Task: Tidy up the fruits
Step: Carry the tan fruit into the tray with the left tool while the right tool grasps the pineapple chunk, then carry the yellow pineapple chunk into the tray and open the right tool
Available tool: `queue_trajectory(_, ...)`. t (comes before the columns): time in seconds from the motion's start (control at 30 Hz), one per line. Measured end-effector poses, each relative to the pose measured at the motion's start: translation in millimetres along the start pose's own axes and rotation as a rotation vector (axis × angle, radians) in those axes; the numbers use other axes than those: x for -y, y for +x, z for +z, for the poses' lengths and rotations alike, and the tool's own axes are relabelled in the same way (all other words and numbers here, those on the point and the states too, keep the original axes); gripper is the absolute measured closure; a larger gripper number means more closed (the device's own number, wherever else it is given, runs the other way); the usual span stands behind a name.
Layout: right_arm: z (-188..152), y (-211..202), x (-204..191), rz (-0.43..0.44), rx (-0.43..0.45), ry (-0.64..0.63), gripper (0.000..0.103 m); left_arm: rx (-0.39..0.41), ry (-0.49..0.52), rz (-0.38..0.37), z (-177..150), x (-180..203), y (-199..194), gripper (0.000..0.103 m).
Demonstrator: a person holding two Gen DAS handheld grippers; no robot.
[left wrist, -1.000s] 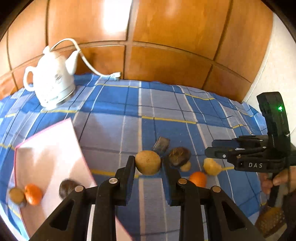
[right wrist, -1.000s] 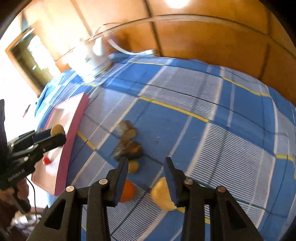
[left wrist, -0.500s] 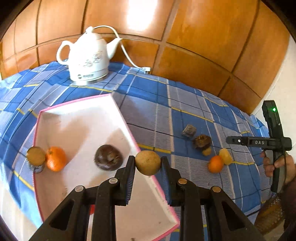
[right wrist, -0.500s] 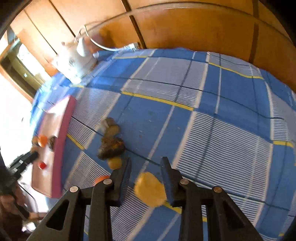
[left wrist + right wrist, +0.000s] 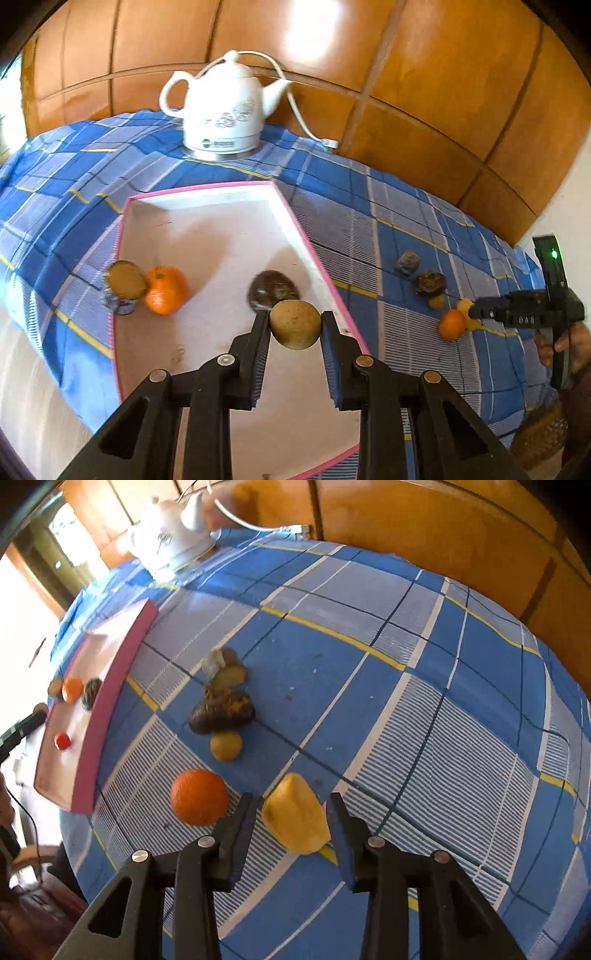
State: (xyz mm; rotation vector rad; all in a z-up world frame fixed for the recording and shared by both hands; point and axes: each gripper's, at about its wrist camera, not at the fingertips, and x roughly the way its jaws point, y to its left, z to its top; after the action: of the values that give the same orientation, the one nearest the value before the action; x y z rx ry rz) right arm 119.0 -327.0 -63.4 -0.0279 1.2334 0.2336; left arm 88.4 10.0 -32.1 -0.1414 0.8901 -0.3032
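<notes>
Left wrist view: my left tongs (image 5: 294, 325) are clamped on a round tan-brown fruit (image 5: 294, 324), both pads pressing its sides, held above the near right part of a shallow white tray with a pink rim (image 5: 321, 258). Just past the tips in the tray lies a dark brown round fruit (image 5: 272, 291). Further to the left of the tips sit a bright orange tangerine (image 5: 164, 290) and, touching it, a tan-topped fruit with a dark purple base (image 5: 123, 288). A white ceramic kettle with a cord (image 5: 221, 110) stands far ahead on the blue checked tablecloth (image 5: 369, 221).

Right wrist view: my right tongs (image 5: 291, 814) have just been opening; a pale yellow wedge-shaped fruit (image 5: 295, 812) lies on the cloth between the jaws, with a gap at each pad. An orange tangerine (image 5: 199, 796) sits just left of the left jaw. Ahead lie a small olive round fruit (image 5: 226, 745), a dark brown lumpy fruit (image 5: 221, 713) and a cut brownish piece (image 5: 226, 670)
</notes>
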Motion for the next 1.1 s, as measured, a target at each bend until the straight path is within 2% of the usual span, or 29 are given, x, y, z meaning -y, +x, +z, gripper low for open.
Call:
queue_trajectory(0.17, -5, 13, -10, -0.071, -0.042, -0.058, 0.063, 0.008, -0.08, 0.032, 5, -29, -3, 0.075)
queue_trajectory(0.37, -8, 13, -19, -0.113, -0.026, -0.11, 0.066, 0.027, -0.146, 0.042, 21, -53, -1, 0.075)
queue_trajectory(0.6, -9, 12, -17, -0.105, -0.027, -0.091, 0.066, 0.017, -0.137, 0.066, 52, -60, 26, 0.075)
queue_trajectory(0.67, -8, 13, -18, -0.107, -0.026, -0.092, 0.066, 0.007, -0.121, 0.094, 58, -60, 39, 0.075)
queue_trajectory(0.87, -7, 17, -23, -0.125, -0.027, -0.111, 0.066, -0.03, -0.101, 0.144, 63, -64, 67, 0.074)
queue_trajectory(0.97, -8, 17, -27, -0.135, -0.028, -0.123, 0.066, -0.031, -0.102, 0.153, 62, -64, 69, 0.068)
queue_trajectory(1.0, -9, 17, -28, -0.138, -0.028, -0.126, 0.066, -0.028, -0.105, 0.159, 60, -63, 67, 0.063)
queue_trajectory(1.1, -9, 17, -29, -0.138, -0.028, -0.129, 0.066, -0.013, -0.093, 0.181, 53, -57, 57, 0.062)
